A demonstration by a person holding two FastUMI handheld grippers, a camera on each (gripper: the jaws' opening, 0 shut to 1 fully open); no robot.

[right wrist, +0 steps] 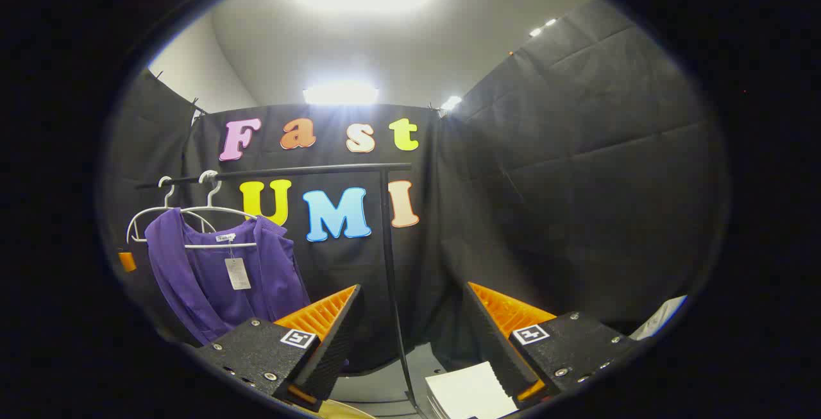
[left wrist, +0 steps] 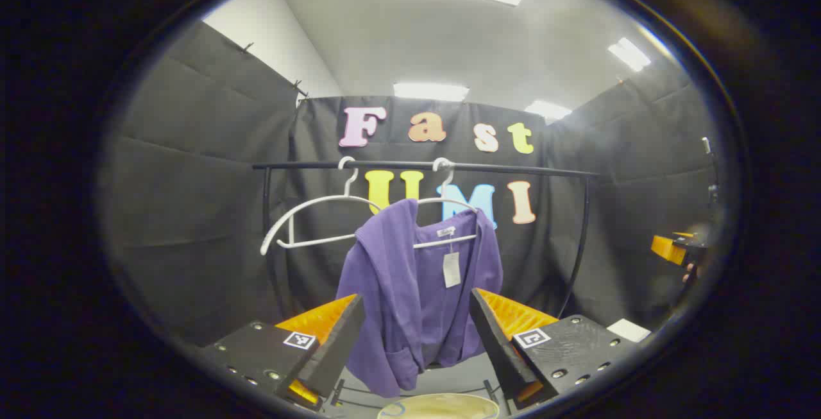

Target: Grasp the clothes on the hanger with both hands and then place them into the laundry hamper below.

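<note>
Hangers come first on the far left of the left gripper view: a bare white hanger (left wrist: 314, 223) on the black rail (left wrist: 423, 165), then the purple garment (left wrist: 417, 290) hanging straight ahead of the left hand-held gripper (left wrist: 417, 335), whose fingers stand wide with cloth between but not touching, likely lined up for a grasp. Below its tips a pale hamper rim (left wrist: 439, 406) peeks in, the drop point. Far right, the other gripper appears blurred. In the right gripper view the garment (right wrist: 224, 278) hangs well left of the wide-open right hand-held gripper (right wrist: 414, 342), which faces the rail's upright post (right wrist: 391, 265) instead; white paper (right wrist: 471, 393) lies beneath it.
</note>
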